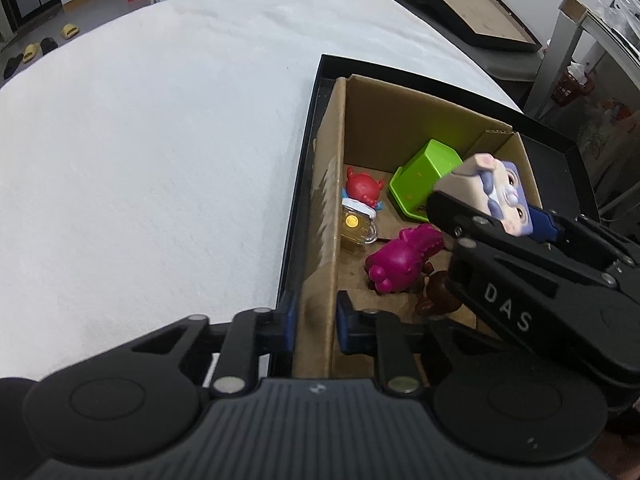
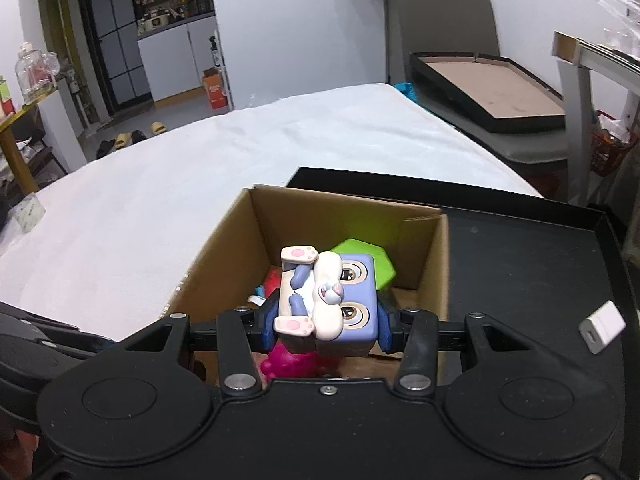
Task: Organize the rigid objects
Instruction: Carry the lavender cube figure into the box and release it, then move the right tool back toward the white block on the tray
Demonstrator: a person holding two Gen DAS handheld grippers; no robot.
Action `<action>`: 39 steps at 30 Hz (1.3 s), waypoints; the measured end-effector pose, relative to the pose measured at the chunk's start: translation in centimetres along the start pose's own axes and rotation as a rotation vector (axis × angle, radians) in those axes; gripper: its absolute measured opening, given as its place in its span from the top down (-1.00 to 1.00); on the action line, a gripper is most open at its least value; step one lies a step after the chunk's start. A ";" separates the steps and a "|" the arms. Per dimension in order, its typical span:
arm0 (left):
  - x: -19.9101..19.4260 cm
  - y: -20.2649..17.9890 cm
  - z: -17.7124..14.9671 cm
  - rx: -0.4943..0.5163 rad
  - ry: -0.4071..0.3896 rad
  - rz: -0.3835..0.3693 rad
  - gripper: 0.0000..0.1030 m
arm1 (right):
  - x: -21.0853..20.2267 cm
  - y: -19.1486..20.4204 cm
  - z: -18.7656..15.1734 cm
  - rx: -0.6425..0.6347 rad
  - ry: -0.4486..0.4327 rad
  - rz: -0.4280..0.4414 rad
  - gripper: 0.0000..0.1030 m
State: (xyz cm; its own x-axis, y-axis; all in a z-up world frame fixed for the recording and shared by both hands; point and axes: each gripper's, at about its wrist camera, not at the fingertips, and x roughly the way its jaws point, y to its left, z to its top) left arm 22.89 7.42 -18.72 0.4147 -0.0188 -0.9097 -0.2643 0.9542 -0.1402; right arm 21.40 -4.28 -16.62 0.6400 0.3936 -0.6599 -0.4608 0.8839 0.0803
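Observation:
My right gripper [image 2: 326,326] is shut on a blue-and-cream rabbit block toy [image 2: 328,300] and holds it above the open cardboard box [image 2: 224,252]. The toy [image 1: 490,190] and right gripper [image 1: 496,220] also show in the left wrist view. My left gripper [image 1: 316,320] is shut on the box's left cardboard wall [image 1: 324,240]. Inside the box lie a green cup [image 1: 424,178], a magenta dinosaur [image 1: 400,258], a red figure [image 1: 362,186], a clear padlock-like toy [image 1: 356,226] and a brown toy [image 1: 438,294].
The box sits in a black tray [image 2: 528,264] on a table covered in white cloth [image 1: 160,140]. A small white block [image 2: 602,326] lies in the tray at right. A chair with another black tray [image 2: 488,92] stands behind.

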 end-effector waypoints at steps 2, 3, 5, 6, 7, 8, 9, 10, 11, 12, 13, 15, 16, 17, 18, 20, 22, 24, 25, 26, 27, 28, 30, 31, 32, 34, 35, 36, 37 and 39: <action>0.0 0.1 0.0 -0.002 0.003 0.000 0.65 | 0.1 0.2 0.2 0.003 -0.008 0.007 0.13; 0.0 0.0 0.1 0.003 0.002 0.003 0.65 | 0.2 0.1 0.2 0.006 -0.014 0.015 0.13; -0.1 0.0 0.1 0.006 0.003 0.003 0.65 | 0.3 0.1 0.4 0.010 -0.034 0.031 0.09; -0.1 0.0 0.2 0.006 0.002 0.006 0.65 | 0.2 0.1 0.5 0.005 -0.039 0.034 0.04; -0.2 0.0 0.2 0.007 0.000 0.006 0.65 | 0.1 0.1 0.5 0.003 -0.040 0.034 0.02; -0.2 -0.1 0.2 0.007 0.000 0.006 0.65 | -0.1 0.1 0.6 0.004 -0.043 0.036 -0.06; -0.3 -0.1 0.2 0.009 -0.001 0.005 0.65 | -0.1 0.0 0.6 0.006 -0.044 0.037 -0.08; -0.4 -0.2 0.2 0.012 -0.004 0.009 0.65 | -0.1 0.0 0.6 0.009 -0.041 0.037 -0.08; -0.5 -0.3 0.2 0.014 -0.007 0.011 0.65 | -0.1 -0.1 0.6 0.013 -0.037 0.036 -0.08; -0.6 -0.4 0.2 0.015 -0.009 0.014 0.65 | -0.1 -0.2 0.6 0.017 -0.032 0.036 -0.08; -0.7 -0.5 0.3 0.016 -0.010 0.017 0.64 | -0.1 -0.3 0.6 0.020 -0.028 0.035 -0.08; -1.0 -0.7 0.3 0.022 -0.017 0.027 0.64 | -0.4 -0.6 0.6 0.027 -0.027 0.033 -0.09; -1.2 -0.9 0.3 0.027 -0.021 0.032 0.62 | -0.5 -0.7 0.5 0.030 -0.029 0.033 -0.09; -1.3 -0.9 0.3 0.029 -0.021 0.037 0.59 | -0.8 -0.8 0.5 0.031 -0.034 0.032 -0.12; -1.4 -1.1 0.4 0.029 -0.020 0.039 0.59 | -1.0 -1.0 0.5 0.032 -0.040 0.029 -0.17; -1.6 -1.3 0.4 0.032 -0.020 0.039 0.57 | -1.5 -1.3 0.5 0.033 -0.055 0.020 -0.22; -1.7 -1.6 0.5 0.034 -0.022 0.048 0.57 | -2.0 -1.7 0.5 0.040 -0.071 0.010 -0.24; -1.9 -1.8 0.5 0.033 -0.023 0.056 0.56 | -2.5 -2.3 0.6 0.051 -0.088 0.001 -0.26; -2.0 -2.1 0.5 0.035 -0.022 0.062 0.54 | -2.7 -2.6 0.7 0.057 -0.095 -0.004 -0.26; -2.0 -2.4 0.5 0.039 -0.021 0.067 0.50 | -2.9 -3.0 0.7 0.064 -0.101 -0.010 -0.27; -2.1 -2.5 0.5 0.043 -0.022 0.071 0.48 | -3.0 -3.4 0.7 0.069 -0.105 -0.015 -0.27; -2.1 -2.7 0.5 0.045 -0.023 0.074 0.43 | -3.1 -3.8 0.6 0.075 -0.108 -0.019 -0.27; -2.1 -3.1 0.6 0.049 -0.022 0.086 0.36 | -3.3 -4.6 0.5 0.081 -0.112 -0.032 -0.27; -2.0 -3.3 0.6 0.052 -0.022 0.093 0.32 | -3.3 -5.0 0.5 0.084 -0.112 -0.040 -0.27; -2.0 -3.5 0.6 0.053 -0.022 0.099 0.29 | -3.4 -5.4 0.4 0.087 -0.112 -0.048 -0.27; -2.0 -3.8 0.7 0.056 -0.021 0.109 0.23 | -3.6 -6.1 0.3 0.098 -0.116 -0.058 -0.27; -2.0 -4.1 0.6 0.058 -0.022 0.115 0.18 | -3.8 -6.5 0.3 0.105 -0.118 -0.062 -0.27; -2.0 -4.3 0.6 0.064 -0.023 0.120 0.15 | -3.9 -6.9 0.2 0.113 -0.120 -0.066 -0.27; -2.0 -4.5 0.7 0.069 -0.025 0.125 0.09 | -4.0 -7.3 0.1 0.121 -0.121 -0.073 -0.28; -2.0 -4.9 0.6 0.078 -0.026 0.135 0.04 | -4.1 -8.2 0.0 0.141 -0.125 -0.087 -0.28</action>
State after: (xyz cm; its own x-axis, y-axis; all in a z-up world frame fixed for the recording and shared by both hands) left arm 23.91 2.94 -15.96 0.4025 0.1181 -0.9078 -0.2513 0.9678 0.0145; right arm 22.54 -13.13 -14.52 0.7488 0.3346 -0.5721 -0.3154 0.9391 0.1365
